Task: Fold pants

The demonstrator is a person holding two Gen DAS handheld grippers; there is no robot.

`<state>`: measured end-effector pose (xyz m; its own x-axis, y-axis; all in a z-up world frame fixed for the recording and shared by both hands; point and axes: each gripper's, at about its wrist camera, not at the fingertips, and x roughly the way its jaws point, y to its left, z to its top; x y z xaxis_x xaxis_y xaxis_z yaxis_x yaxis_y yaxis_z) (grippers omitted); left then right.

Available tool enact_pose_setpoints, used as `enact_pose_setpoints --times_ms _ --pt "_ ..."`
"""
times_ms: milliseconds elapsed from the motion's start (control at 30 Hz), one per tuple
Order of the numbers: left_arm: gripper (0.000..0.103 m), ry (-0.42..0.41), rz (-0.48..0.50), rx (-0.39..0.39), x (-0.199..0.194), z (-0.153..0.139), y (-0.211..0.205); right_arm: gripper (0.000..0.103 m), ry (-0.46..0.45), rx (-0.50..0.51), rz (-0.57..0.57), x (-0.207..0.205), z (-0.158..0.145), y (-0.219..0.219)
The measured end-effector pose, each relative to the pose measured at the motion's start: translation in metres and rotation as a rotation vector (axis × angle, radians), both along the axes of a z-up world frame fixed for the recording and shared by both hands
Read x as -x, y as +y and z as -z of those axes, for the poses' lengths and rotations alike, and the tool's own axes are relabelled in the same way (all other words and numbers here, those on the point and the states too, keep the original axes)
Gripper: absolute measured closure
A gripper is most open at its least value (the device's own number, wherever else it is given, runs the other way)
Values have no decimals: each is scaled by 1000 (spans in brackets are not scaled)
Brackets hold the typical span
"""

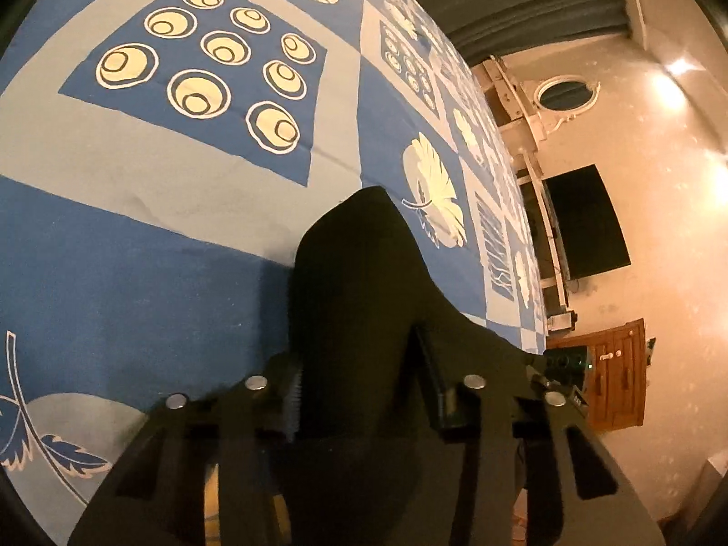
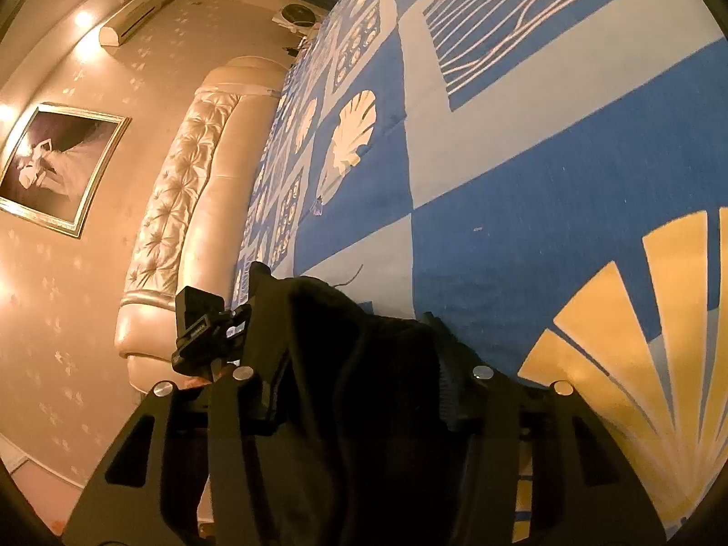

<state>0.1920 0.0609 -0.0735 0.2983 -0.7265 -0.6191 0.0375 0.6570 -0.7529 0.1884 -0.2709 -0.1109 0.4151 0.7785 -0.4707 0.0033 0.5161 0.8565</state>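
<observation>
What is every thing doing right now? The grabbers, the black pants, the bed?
left gripper: shut on the pants
right gripper: shut on the pants
pants: black, bunched between both grippers' fingers
bedsheet: spread mostly flat, blue patterned
wooden cabinet: doors closed

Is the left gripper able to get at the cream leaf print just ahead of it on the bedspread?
Probably not as things stand: the left gripper is shut on the black pants, which bulge ahead between its fingers. The leaf print itself lies uncovered.
</observation>
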Motion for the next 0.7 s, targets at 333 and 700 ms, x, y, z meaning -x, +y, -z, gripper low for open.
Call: enact_pose_setpoints --times_ms 333,700 --pt "79 -41 -53 28 10 -5 11 67 -46 4 12 -8 -10 6" --pt "80 -58 -108 28 4 -9 27 67 -72 -3 -8 -34 -16 17"
